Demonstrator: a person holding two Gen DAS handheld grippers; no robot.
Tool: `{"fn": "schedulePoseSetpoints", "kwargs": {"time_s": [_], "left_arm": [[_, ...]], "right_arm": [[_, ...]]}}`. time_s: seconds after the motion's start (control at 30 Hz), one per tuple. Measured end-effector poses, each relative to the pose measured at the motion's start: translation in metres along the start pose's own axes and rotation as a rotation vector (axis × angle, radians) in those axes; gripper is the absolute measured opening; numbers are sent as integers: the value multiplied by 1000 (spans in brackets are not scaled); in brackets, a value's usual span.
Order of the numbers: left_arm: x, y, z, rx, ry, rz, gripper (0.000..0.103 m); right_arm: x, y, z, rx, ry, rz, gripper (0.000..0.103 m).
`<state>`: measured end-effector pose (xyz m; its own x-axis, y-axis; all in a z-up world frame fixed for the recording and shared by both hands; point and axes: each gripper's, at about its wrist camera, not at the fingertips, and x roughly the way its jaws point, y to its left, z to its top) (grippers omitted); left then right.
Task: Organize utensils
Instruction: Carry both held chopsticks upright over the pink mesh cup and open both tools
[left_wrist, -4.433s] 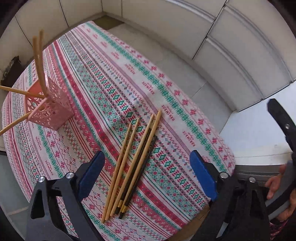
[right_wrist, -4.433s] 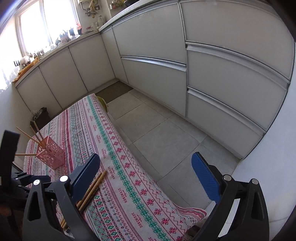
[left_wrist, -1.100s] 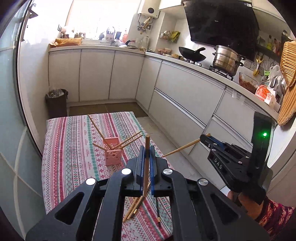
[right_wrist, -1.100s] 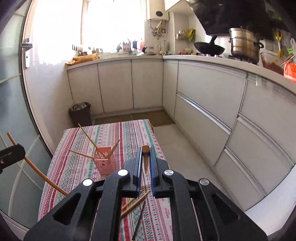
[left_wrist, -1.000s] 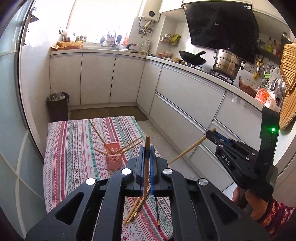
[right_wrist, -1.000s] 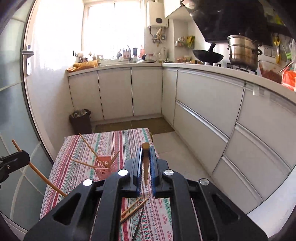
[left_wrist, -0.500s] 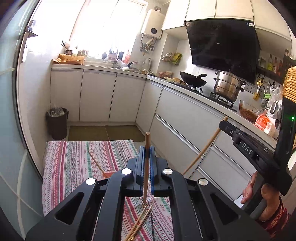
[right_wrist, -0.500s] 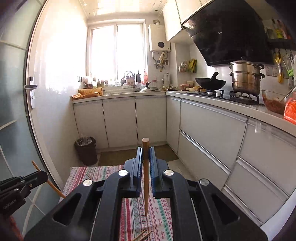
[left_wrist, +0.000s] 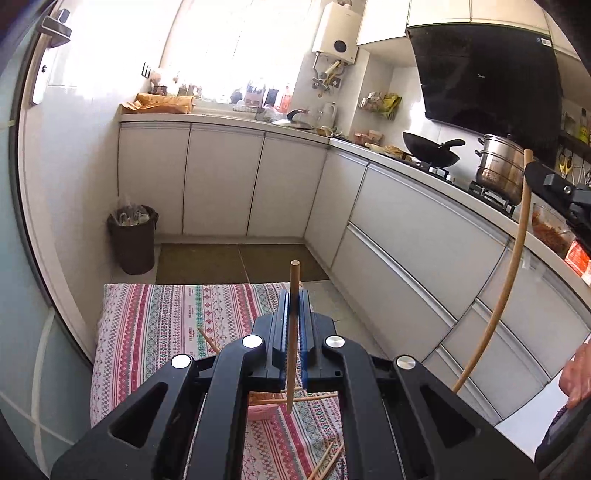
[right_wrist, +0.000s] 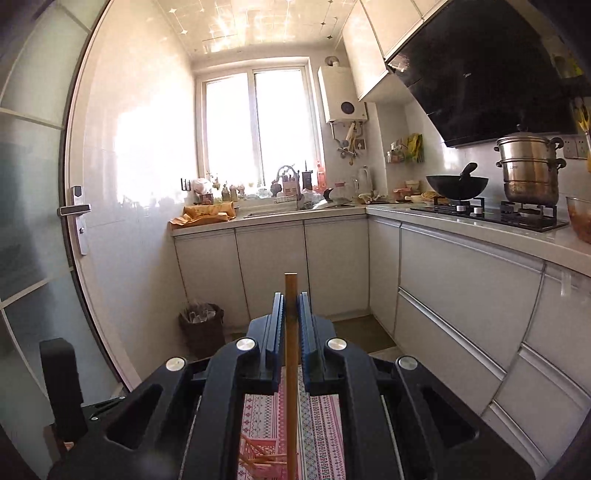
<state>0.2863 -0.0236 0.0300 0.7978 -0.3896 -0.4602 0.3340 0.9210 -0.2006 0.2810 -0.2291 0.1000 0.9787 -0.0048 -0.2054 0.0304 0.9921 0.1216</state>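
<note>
Nearest in the left wrist view, the left gripper (left_wrist: 294, 325) is closed on one wooden chopstick (left_wrist: 292, 332), held upright between the blue pads, its round end standing above them. Below it the pink holder (left_wrist: 261, 408) is partly seen on the striped tablecloth (left_wrist: 155, 332), with three chopsticks counted sticking out of it; the rest of the holder is hidden by the gripper body. Nearer than the holder, at least two loose chopsticks (left_wrist: 327, 459) lie on the cloth. To the right of the holder, the right gripper (left_wrist: 554, 188) is seen from the side, clamped on a second chopstick (left_wrist: 506, 273) that hangs down from it.

In the right wrist view the same pinch is shown: the jaws are shut on that one chopstick (right_wrist: 291, 362), upright.

Beyond the tablecloth, one dark bin (left_wrist: 133, 240) stands by the cabinets. Farther right, one black wok (left_wrist: 430, 153) and one steel steamer pot (left_wrist: 498, 168) are set on the hob. Repeated small lettering is printed on the cloth, too small to be read.
</note>
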Motion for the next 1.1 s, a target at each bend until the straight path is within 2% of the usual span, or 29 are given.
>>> {"fn": "schedulePoseSetpoints", "kwargs": {"time_s": [0.27,0.37,0.43,0.5,0.67,0.8,0.93,1.03,1.1], "left_arm": [[64,20,-23,32,50,83,4],[80,20,-32,55,79,77,5],[86,25,-36,27,104,71,6],[80,34,-35,-17,85,61,11],[47,53,-26,-81,5,77,11],[11,70,-18,-134,-68,78,21],[-15,85,-13,-162,-122,82,22],[-25,94,-13,-171,-140,83,24],[-25,99,-17,-176,-131,83,24]], "right_arm": [[62,16,-32,2,70,47,8],[82,21,-43,7,102,56,8],[94,26,-50,8,118,58,8],[103,28,-56,12,134,61,8],[113,36,-69,8,160,64,8],[119,46,-75,3,168,73,8],[127,59,-85,-20,160,69,8],[140,65,-99,-16,183,73,8],[149,65,-116,4,198,73,14]]}}
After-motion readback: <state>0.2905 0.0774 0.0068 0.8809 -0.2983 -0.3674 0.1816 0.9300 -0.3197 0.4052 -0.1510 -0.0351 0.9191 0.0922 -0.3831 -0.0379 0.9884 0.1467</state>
